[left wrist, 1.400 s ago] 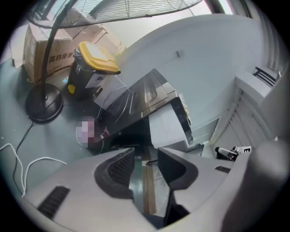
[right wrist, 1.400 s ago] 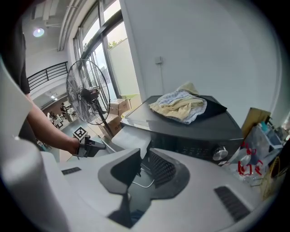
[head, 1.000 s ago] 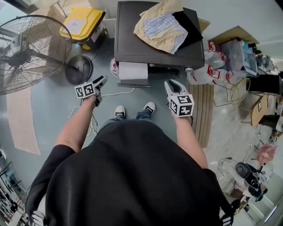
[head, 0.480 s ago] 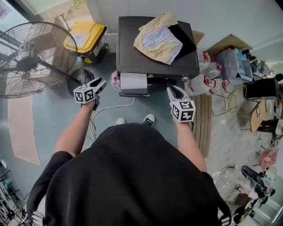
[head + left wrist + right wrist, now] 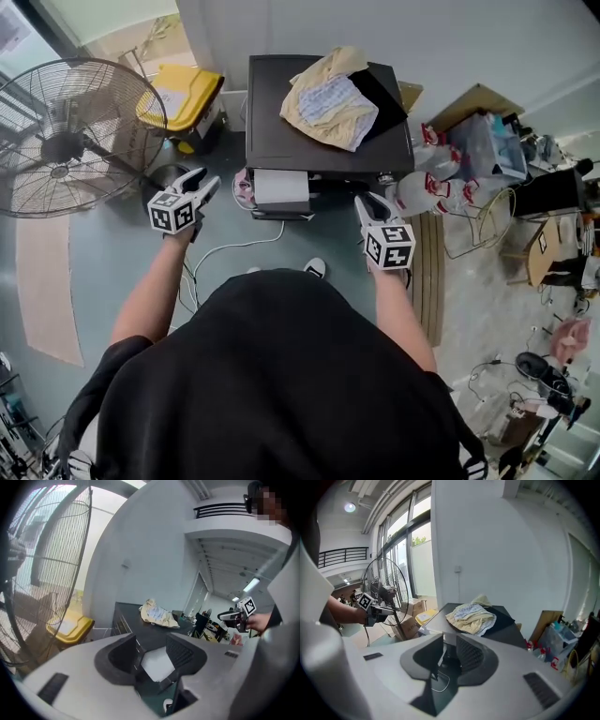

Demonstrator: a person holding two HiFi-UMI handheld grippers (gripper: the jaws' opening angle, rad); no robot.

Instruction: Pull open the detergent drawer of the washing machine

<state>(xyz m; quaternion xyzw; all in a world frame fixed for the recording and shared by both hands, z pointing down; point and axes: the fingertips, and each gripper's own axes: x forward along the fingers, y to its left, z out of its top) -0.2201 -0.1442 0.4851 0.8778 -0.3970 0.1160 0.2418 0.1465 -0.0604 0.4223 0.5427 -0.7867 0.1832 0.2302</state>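
Note:
The dark washing machine (image 5: pixel 281 122) stands ahead of me with a pile of clothes (image 5: pixel 328 94) on its top. Its white detergent drawer (image 5: pixel 281 187) sticks out of the front at the upper left. My left gripper (image 5: pixel 204 178) hangs in the air left of the drawer, apart from it, jaws open and empty. In the left gripper view the drawer (image 5: pixel 157 663) shows through the gap of that gripper (image 5: pixel 152 651). My right gripper (image 5: pixel 368 199) hovers right of the drawer, jaws a little apart around nothing (image 5: pixel 450 651).
A large standing fan (image 5: pixel 66 141) and a yellow bin (image 5: pixel 178 94) are at the left. A white cable (image 5: pixel 234 248) runs over the floor under the drawer. Bottles and bags (image 5: pixel 441 169) crowd the machine's right side beside a slatted mat (image 5: pixel 431 253).
Both grippers have risen, the left more, and it has rolled. The drawer stands out the same as before.

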